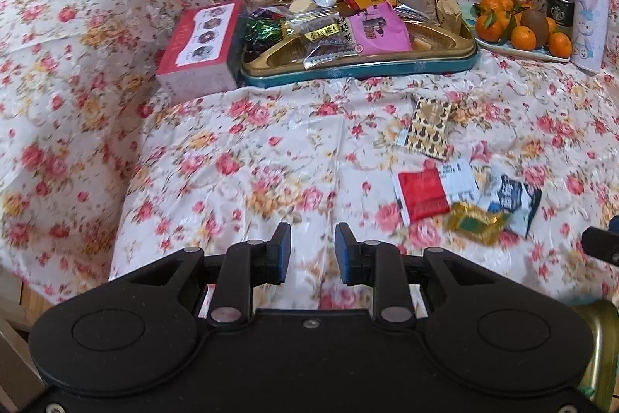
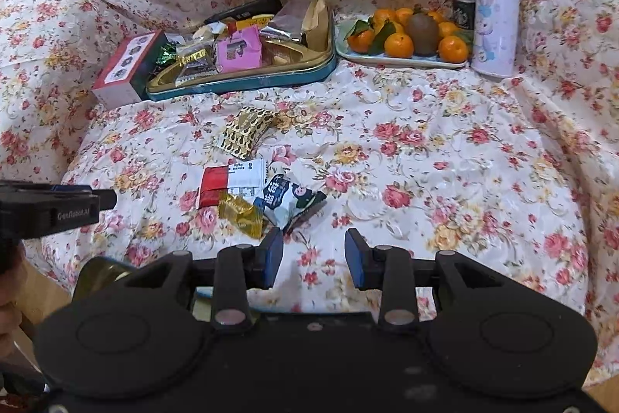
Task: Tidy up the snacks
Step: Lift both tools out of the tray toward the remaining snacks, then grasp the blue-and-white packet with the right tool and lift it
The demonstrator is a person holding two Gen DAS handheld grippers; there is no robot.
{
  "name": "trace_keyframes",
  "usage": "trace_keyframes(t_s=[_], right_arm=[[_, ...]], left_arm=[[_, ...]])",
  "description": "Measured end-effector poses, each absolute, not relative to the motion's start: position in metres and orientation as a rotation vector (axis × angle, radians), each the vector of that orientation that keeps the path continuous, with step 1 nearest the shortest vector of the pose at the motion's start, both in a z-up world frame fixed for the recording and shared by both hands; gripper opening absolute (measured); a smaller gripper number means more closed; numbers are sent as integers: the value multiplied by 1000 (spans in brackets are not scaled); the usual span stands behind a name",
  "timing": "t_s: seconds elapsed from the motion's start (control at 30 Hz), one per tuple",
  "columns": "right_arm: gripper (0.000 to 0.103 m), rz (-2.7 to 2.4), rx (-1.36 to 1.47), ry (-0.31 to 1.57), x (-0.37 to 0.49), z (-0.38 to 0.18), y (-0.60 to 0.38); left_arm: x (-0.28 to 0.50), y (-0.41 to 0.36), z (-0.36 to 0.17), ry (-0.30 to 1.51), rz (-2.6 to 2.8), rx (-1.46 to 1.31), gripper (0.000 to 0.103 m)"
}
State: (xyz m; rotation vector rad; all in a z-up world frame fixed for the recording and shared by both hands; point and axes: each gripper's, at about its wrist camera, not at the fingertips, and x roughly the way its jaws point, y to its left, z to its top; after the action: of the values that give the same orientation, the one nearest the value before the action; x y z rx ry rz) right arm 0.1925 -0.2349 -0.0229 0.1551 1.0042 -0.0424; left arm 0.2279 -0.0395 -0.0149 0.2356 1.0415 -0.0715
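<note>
A teal tin tray with a gold liner holds several wrapped snacks, among them a pink packet. Loose on the floral cloth lie a black-and-gold packet, a red-and-white packet, a gold wrapper and a blue-and-white packet. My left gripper is open and empty, left of the loose snacks. My right gripper is open and empty, just in front of the blue-and-white packet.
A red-and-white box stands against the tray's left side. A plate of oranges and a kiwi, a dark can and a lilac bottle stand at the back right. A gold tin sits at the near edge.
</note>
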Motion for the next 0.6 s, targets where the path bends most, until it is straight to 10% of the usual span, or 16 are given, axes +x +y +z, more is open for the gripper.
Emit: trace_keyframes(t_s=[0.6], right_arm=[[37,29,70,1075,244,-63,-212]], left_arm=[[274,-40,-54,1159,-72,200,36]])
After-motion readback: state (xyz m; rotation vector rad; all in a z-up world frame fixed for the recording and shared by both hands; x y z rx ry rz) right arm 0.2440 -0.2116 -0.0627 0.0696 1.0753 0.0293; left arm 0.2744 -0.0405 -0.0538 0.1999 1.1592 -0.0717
